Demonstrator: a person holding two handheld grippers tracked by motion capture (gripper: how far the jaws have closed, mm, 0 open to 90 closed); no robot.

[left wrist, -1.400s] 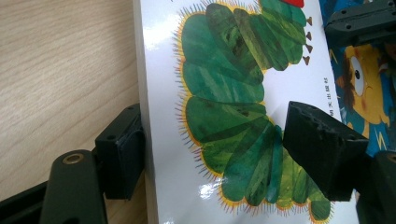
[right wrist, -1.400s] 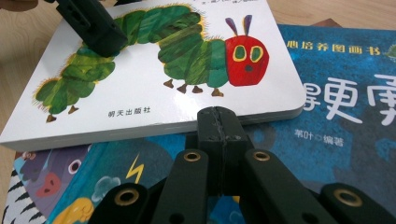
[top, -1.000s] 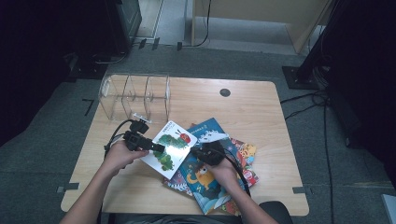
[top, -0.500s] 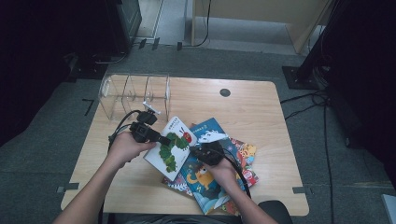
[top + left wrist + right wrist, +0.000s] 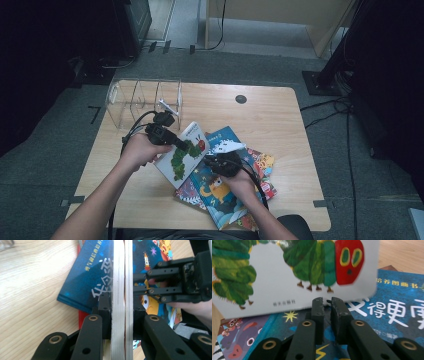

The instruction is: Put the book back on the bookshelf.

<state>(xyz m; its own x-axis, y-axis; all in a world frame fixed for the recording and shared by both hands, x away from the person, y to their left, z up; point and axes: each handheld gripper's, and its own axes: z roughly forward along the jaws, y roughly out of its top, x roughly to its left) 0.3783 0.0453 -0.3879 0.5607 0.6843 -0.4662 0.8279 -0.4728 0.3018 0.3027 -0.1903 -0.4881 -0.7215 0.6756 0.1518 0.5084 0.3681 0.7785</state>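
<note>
Your left gripper (image 5: 184,146) is clamped on the edge of the white caterpillar board book (image 5: 181,155); in the left gripper view the two black jaws press against both faces of its thick pale page block (image 5: 119,290), which runs straight up between them. The book is lifted at a tilt above the pile of picture books (image 5: 235,185) (a blue-covered one (image 5: 220,175) lies on top, a red-edged one beneath it) on the wooden table (image 5: 280,115); its near edge hangs just over the blue cover in the right gripper view (image 5: 294,272). Your right gripper (image 5: 212,161) sits low over the blue book, just beside the lifted one; its jaws stand almost together with only a narrow gap, holding nothing. A clear acrylic rack (image 5: 142,100) stands at the table's far left corner, behind your left hand (image 5: 137,150).
</note>
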